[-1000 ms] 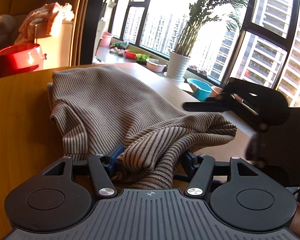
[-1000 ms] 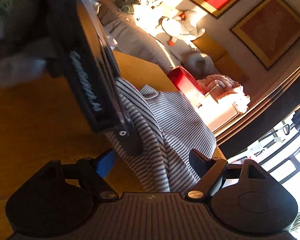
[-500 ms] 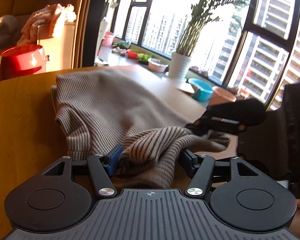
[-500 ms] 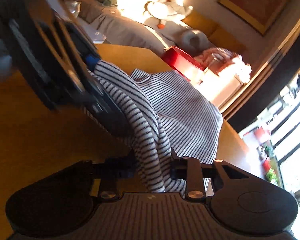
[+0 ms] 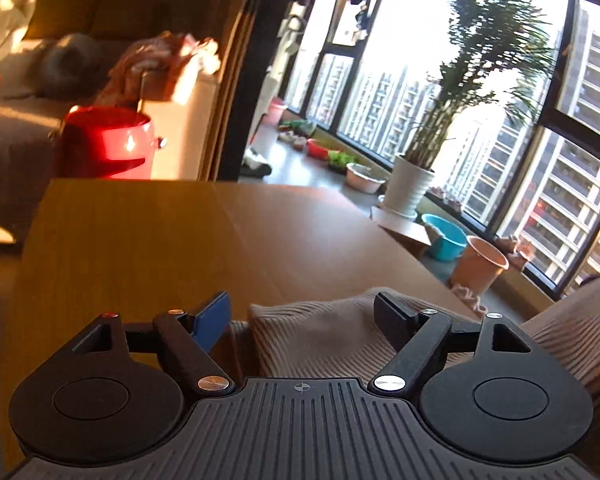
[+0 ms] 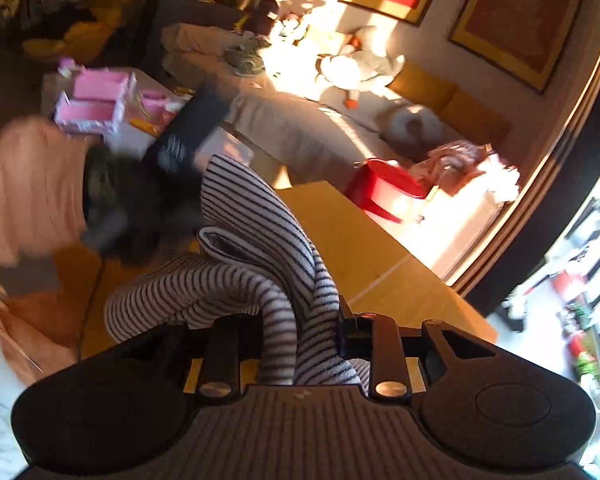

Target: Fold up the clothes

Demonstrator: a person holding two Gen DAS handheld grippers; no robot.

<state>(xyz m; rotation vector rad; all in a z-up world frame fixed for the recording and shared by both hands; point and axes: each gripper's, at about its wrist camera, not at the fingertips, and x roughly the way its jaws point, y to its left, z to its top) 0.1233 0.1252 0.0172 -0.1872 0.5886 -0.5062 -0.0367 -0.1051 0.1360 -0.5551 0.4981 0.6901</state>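
Observation:
The striped knit garment (image 6: 256, 248) is bunched and hangs lifted off the wooden table (image 6: 364, 256) in the right wrist view. My right gripper (image 6: 296, 340) is shut on a fold of it. In the left wrist view a fold of the same garment (image 5: 320, 336) lies between and under the fingers of my left gripper (image 5: 302, 312), which is open and holds nothing. More of the cloth (image 5: 572, 332) shows at the right edge. The wooden table (image 5: 172, 248) stretches ahead of the left gripper.
A red stool (image 5: 108, 144) and a sofa (image 6: 308, 128) stand beyond the table's far edge. A potted palm (image 5: 408, 188), a blue basin (image 5: 446, 240) and a pink pot (image 5: 480, 266) stand by the window at the right. The left gripper (image 6: 188, 136) shows blurred in the right wrist view.
My left gripper has opened and let go of the garment. My right gripper has closed on the garment and pulled it up and off the far part of the table.

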